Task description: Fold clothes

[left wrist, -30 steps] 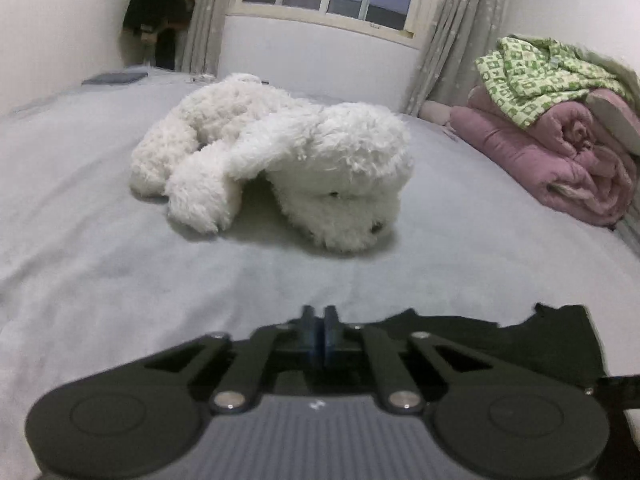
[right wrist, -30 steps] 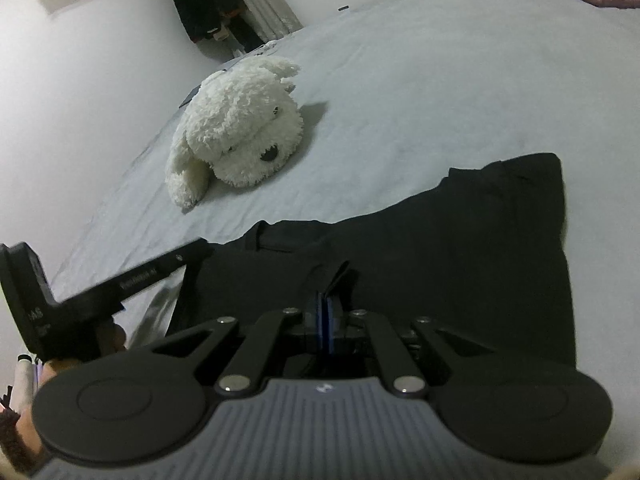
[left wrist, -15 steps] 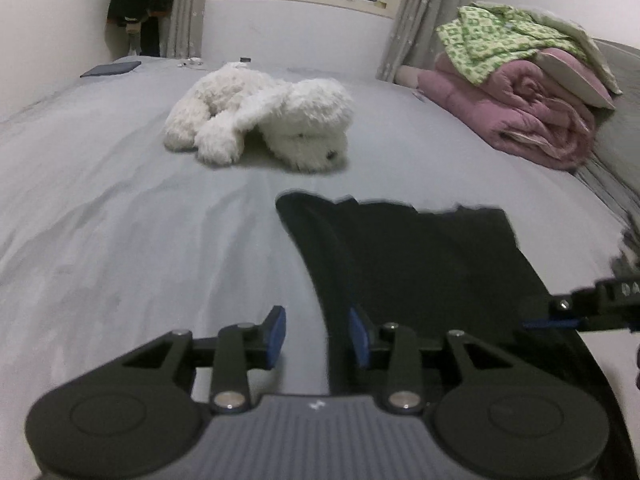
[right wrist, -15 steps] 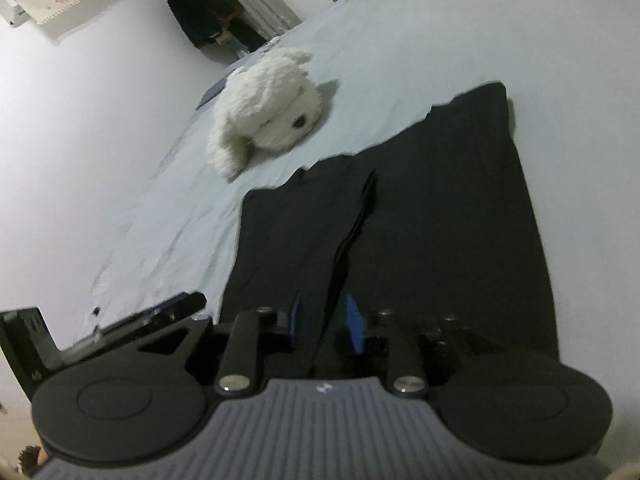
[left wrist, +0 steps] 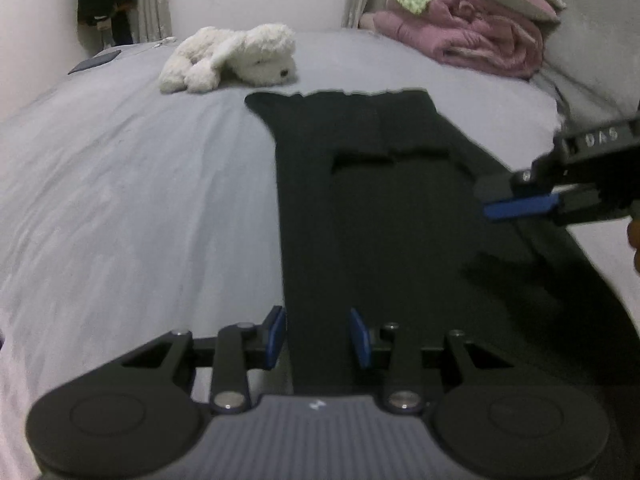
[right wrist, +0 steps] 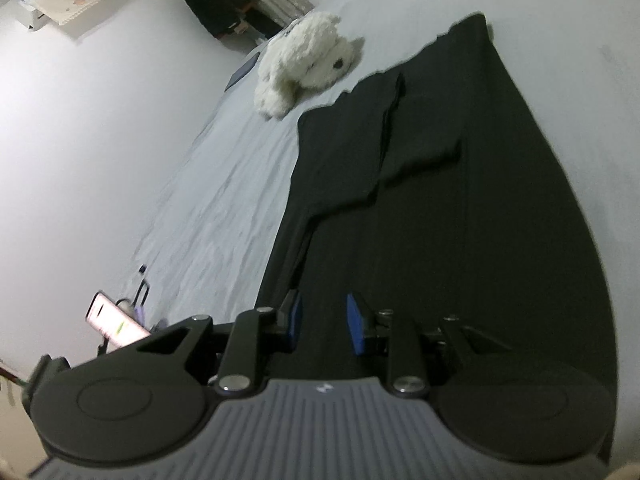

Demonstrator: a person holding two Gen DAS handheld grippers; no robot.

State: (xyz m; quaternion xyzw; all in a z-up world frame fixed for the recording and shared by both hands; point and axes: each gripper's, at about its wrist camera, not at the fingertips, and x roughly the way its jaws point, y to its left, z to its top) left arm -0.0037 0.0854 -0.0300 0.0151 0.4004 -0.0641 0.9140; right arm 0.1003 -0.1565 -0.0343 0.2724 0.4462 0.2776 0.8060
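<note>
Grey, softly creased bed sheet (left wrist: 120, 200) is seen carrying a flat black garment (left wrist: 400, 220) ahead of both tools; left tool (left wrist: 318, 338) and right tool (right wrist: 323, 322) are parted, gripping nothing, jaws having just opened.

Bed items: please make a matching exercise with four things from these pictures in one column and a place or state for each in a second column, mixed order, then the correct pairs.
Column one:
1. shirt
2. plush dog
3. pink blanket
4. left gripper

Column two:
A. rolled up, under a green cloth
B. open, nothing held
C. spread flat, sleeves folded in
D. lying beyond the shirt's far edge

Pairs: 1-C, 2-D, 3-A, 4-B
</note>
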